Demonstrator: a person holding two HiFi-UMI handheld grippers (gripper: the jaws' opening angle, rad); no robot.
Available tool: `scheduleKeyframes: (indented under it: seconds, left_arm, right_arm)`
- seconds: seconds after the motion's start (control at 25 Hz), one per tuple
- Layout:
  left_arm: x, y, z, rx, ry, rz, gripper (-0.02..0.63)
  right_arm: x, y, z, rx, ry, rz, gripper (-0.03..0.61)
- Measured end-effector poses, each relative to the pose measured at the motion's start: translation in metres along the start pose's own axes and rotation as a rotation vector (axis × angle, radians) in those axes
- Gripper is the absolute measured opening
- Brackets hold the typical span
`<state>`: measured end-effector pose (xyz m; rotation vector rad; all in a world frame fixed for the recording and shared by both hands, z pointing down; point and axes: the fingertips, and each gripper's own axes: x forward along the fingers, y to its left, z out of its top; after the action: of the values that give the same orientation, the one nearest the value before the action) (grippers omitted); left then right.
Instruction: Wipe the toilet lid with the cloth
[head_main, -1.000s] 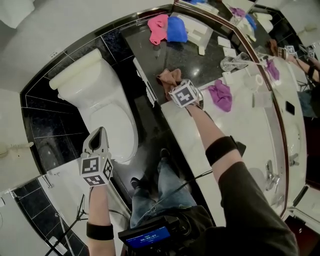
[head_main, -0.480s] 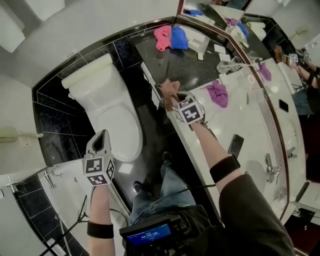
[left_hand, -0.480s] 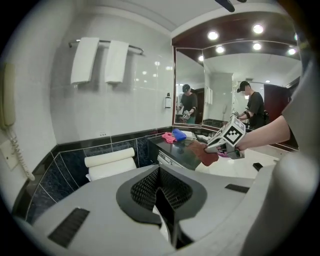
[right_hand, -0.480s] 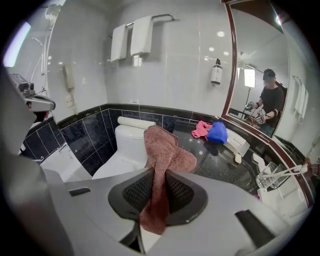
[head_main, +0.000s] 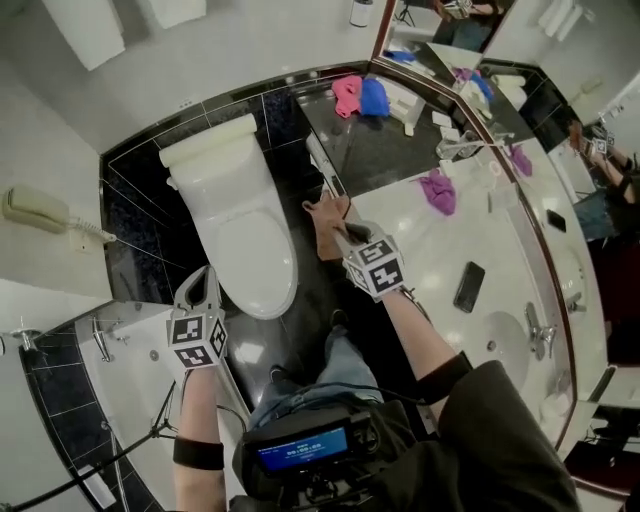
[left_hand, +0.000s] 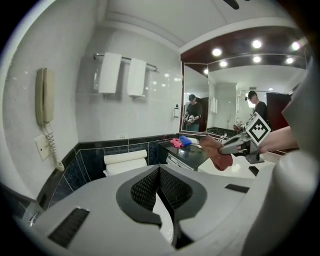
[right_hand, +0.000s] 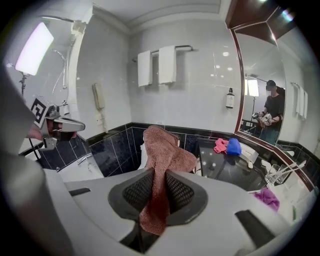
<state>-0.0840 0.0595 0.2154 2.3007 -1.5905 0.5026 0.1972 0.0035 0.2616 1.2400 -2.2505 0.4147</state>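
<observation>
We see the toilet (head_main: 215, 165) closed, its white lid (head_main: 250, 255) down. On the dark counter (head_main: 372, 150) lie a pink cloth (head_main: 347, 96) and a blue cloth (head_main: 373, 97). The white counter (head_main: 430, 250) carries a purple cloth (head_main: 438, 190) and a phone (head_main: 468, 287). The brown cloth (right_hand: 161, 160) is a crumpled, loopy towel. Our right gripper (right_hand: 159, 192) pinches it between nearly closed jaws, in the air between toilet and counter, apart from the lid. The jaws of our left gripper (head_main: 205, 278) are pressed together and hold nothing.

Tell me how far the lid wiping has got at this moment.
Done: the right hand-held gripper is shut on the brown cloth. In hand: the cloth hangs in air between the counter and the toilet lid. Left: all the wiping; the closed lid is untouched.
</observation>
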Motion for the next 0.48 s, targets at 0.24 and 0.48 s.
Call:
scheduleKeyframes:
  seconds: [0.24,0.48]
  left_arm:
    - [-0.045,0.021,-0.006,-0.012,-0.052,0.026,0.000]
    - [-0.069,0.037,-0.020,-0.020,-0.049,0.050,0.000]
  right_arm:
    - [-0.028,0.082,-0.001,-0.038,0.000,0.068,0.081]
    - [-0.028,0.117,-0.002,-0.050,-0.008,0.097,0.081]
